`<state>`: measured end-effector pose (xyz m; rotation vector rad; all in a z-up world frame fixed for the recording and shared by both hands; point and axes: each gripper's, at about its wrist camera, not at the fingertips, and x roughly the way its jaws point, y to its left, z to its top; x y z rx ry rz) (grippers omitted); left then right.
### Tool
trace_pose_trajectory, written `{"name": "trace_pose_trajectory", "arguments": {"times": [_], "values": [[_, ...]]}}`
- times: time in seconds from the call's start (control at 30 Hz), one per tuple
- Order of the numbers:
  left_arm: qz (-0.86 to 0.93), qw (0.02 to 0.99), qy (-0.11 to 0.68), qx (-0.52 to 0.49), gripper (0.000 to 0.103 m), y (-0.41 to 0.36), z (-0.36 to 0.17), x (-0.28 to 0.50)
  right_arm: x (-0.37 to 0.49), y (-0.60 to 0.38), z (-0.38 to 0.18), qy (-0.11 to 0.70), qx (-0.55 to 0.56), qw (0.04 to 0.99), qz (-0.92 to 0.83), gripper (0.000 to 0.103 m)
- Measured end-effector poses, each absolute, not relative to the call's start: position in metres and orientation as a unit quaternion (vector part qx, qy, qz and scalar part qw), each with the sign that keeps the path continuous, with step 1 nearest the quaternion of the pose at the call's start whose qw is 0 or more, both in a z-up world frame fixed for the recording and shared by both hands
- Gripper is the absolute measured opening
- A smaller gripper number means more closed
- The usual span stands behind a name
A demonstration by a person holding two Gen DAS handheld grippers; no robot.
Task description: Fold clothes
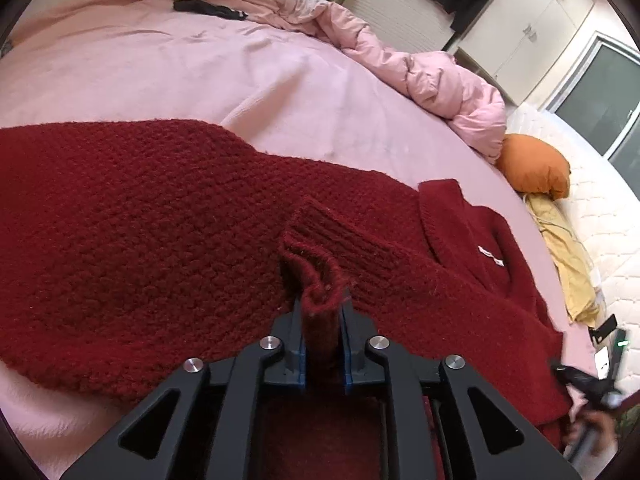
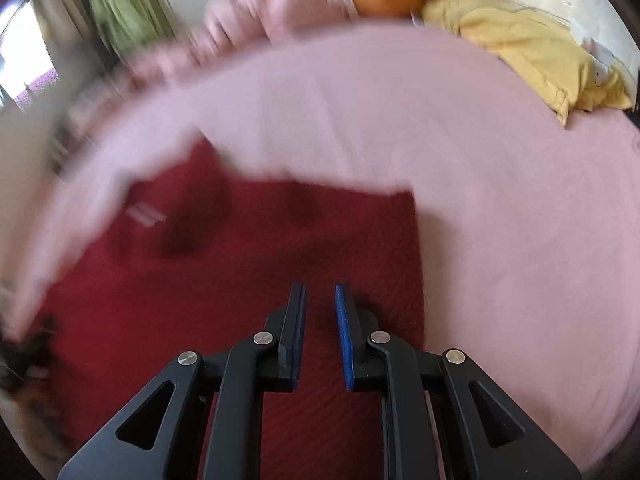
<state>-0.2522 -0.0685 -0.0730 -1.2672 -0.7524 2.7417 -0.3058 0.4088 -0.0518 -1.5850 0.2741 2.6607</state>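
Nearest, the left gripper [image 1: 322,312] pinched a ribbed sleeve cuff [image 1: 320,256] of the red sweater [image 1: 132,232], which lay spread on the pink bed [image 1: 180,72]. The right gripper [image 2: 320,320] hovered over it, jaws parted, empty. Judged mid-fold: the sleeve wanted laying across the body.

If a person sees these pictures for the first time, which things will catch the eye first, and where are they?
The dark red knit sweater lies spread over the pink bed sheet and fills the middle of the left wrist view. The left gripper is shut on the sweater's ribbed cuff at bottom centre. An orange pillow glows at the bed's right edge.
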Motion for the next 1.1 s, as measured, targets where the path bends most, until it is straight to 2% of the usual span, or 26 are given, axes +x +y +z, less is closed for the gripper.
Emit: {"name": "trace_pose_trajectory", "arguments": {"times": [0.1,0.2,0.23,0.27,0.3,0.33,0.37,0.47,0.53,0.63,0.8,0.9,0.97,1.1], "values": [[0.878,0.034,-0.229,-0.418,0.03,-0.065,-0.067,-0.254,-0.302,0.41,-0.056,0.085,-0.491,0.019,0.867,0.016],[0.895,0.003,-0.182,-0.406,0.051,-0.058,-0.047,-0.244,-0.291,0.408,-0.033,0.085,-0.48,0.033,0.873,0.016],[0.911,-0.033,-0.158,-0.379,0.082,-0.057,-0.037,-0.233,-0.284,0.404,-0.024,0.075,-0.462,0.034,0.883,0.017],[0.924,-0.069,-0.138,-0.35,0.103,-0.057,-0.028,-0.222,-0.278,0.401,-0.018,0.06,-0.446,0.036,0.892,0.024],[0.93,-0.099,-0.125,-0.331,0.103,-0.059,-0.024,-0.214,-0.274,0.4,-0.019,0.043,-0.435,0.041,0.898,0.031],[0.93,-0.115,-0.116,-0.33,0.103,-0.064,-0.024,-0.209,-0.274,0.399,-0.024,0.033,-0.439,0.043,0.897,0.051],[0.929,-0.132,-0.108,-0.329,0.103,-0.068,-0.023,-0.204,-0.276,0.399,-0.036,0.029,-0.456,0.043,0.888,0.059],[0.925,-0.161,-0.089,-0.333,0.103,-0.08,-0.023,-0.187,-0.279,0.394,-0.054,-0.003,-0.459,0.05,0.887,0.061],[0.93,-0.154,-0.072,-0.325,0.103,-0.077,-0.016,-0.169,-0.277,0.388,-0.047,-0.017,-0.46,0.055,0.886,0.061],[0.936,-0.115,-0.049,-0.33,0.103,-0.052,-0.005,-0.135,-0.257,0.385,-0.02,0.018,-0.434,0.048,0.899,0.061],[0.941,-0.05,-0.01,-0.335,0.103,-0.01,0.015,-0.078,-0.196,0.354,0.022,0.051,-0.389,0.061,0.918,0.062],[0.936,-0.012,-0.047,-0.349,0.103,0.012,0.017,-0.043,-0.148,0.323,0.03,0.048,-0.386,0.062,0.919,0.062],[0.932,0.016,-0.056,-0.359,0.103,0.032,0.013,-0.017,-0.113,0.305,0.03,0.037,-0.388,0.038,0.92,0.062],[0.932,0.036,-0.014,-0.361,0.103,0.069,0.002,0.032,-0.046,0.271,0.021,-0.022,-0.385,0.002,0.923,0.062]]}}
